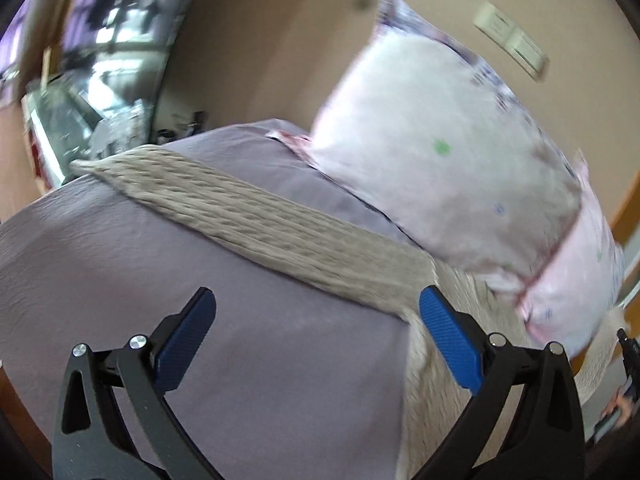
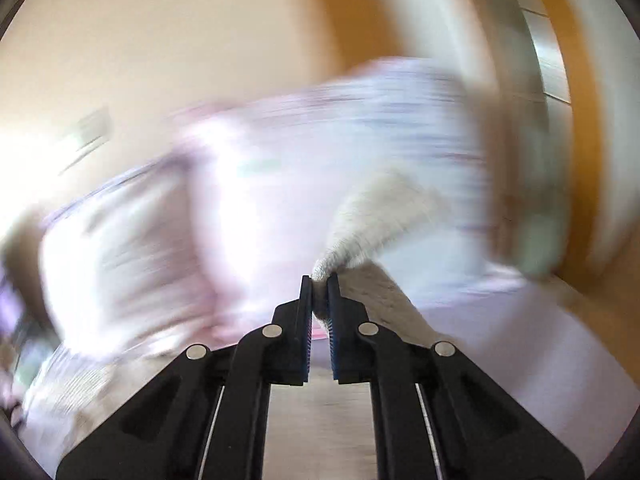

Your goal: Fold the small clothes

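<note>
A beige ribbed knit garment [image 1: 256, 216] lies stretched in a long band across the lilac bed sheet [image 1: 120, 248], running from far left to near right. My left gripper [image 1: 316, 316] is open and empty, low over the sheet, with its right finger beside the garment's bend. My right gripper [image 2: 320, 280] is shut on a corner of the beige garment [image 2: 360, 232] and holds it up off the bed. The right wrist view is heavily blurred by motion.
A white-and-pink patterned pillow [image 1: 448, 152] leans against the beige wall at the bed's head; it also fills the right wrist view [image 2: 240, 200]. A wall switch plate [image 1: 512, 40] is above it. Cluttered furniture [image 1: 100, 80] stands beyond the bed's far left edge.
</note>
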